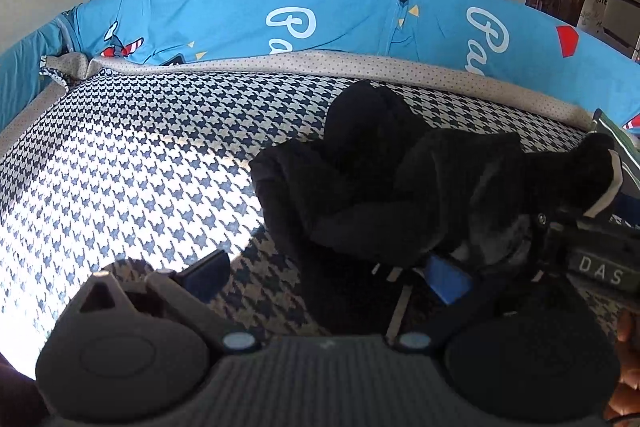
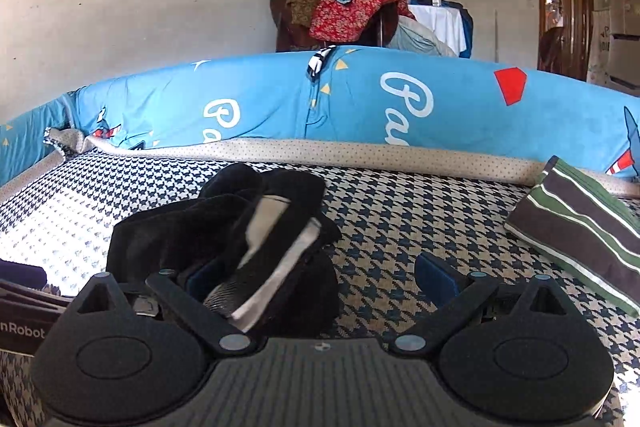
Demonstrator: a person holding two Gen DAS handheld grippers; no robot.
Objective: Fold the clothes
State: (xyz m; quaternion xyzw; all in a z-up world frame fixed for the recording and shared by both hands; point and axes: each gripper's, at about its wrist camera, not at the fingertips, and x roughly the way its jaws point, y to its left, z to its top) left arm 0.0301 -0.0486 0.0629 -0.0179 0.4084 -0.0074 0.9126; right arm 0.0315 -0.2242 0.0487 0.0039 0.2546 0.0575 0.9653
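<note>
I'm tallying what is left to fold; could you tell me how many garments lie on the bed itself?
2: a black garment bunched at mid-bed between both grippers, and a folded green-striped piece at the right edge. Others may lie out of view.

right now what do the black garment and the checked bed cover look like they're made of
Black garment: seemingly a soft, matte fleece or thick knit; it slumps in rounded, plump folds without sheen, with a pale smooth lining or trim showing. Checked bed cover: probably a flat woven fabric, houndstooth-patterned, lying taut and matte.
</note>
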